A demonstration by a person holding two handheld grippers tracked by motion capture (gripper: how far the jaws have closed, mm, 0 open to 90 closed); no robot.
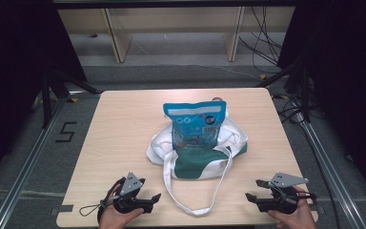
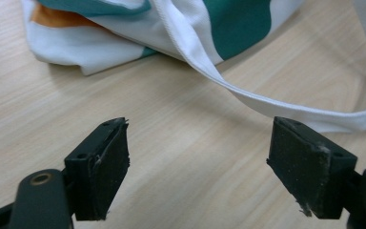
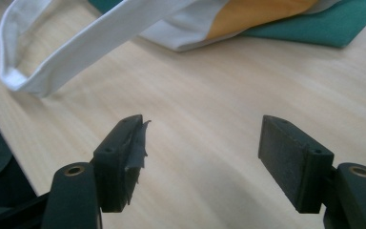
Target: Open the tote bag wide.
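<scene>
Both jaws apart and empty, the left hand-held gripper (image 1: 156,196) and right hand-held gripper (image 1: 250,196) flank the tote bag's white strap (image 1: 194,210), looped toward the bench (image 1: 124,124) edge, slightly nearer the left.

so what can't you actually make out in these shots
- Print on the blue snack bag: too small to read, high view.
- Tote bag inside: hidden under the snack bag and its own folds.
- Tote bag's upper part: cut off by the top edge in both gripper views.
- Object behind the snack bag's top: mostly hidden.
</scene>
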